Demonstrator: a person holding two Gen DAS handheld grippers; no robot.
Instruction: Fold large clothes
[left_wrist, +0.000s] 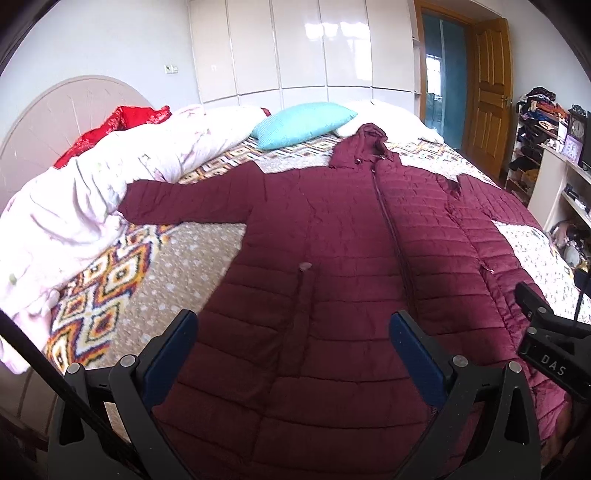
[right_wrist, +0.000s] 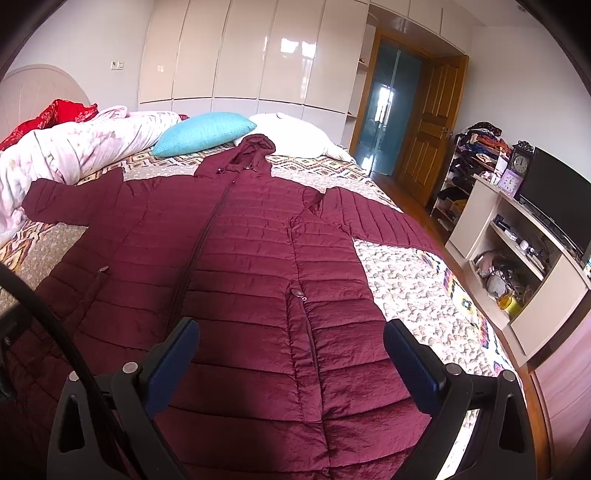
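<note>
We find the coat (left_wrist: 332, 258) spread face up on the bed (left_wrist: 177, 258), zipped, hood toward the pillows, both sleeves thrown out to the sides, hem nearest us. It is a long quilted puffer, dark red; we judge it light for its size, soft and springy, with a slick shell that will likely slide on itself and puff back open after a fold. Best holds, we reckon, are the thin edges: a cuff, the hem corners, or the shoulder seam, where the fingers can pinch through both layers instead of skating off the padding. Left gripper (left_wrist: 293, 354) hovers over the lower left front panel, fingers (left_wrist: 173, 354) wide apart, holding nothing; we cannot tell whether the tips brush the cloth. Right gripper (right_wrist: 291, 358) hangs over the lower right panel near the pocket zip (right_wrist: 299, 295), fingers (right_wrist: 413, 365) equally wide, empty. In the left wrist view the right gripper shows at the far right edge, just above the coat's side. Folding not yet begun; a sleeve brought across the chest looks the sensible first move. A crumpled quilt (left_wrist: 74, 206) lies touching the left cuff and may snag
</note>
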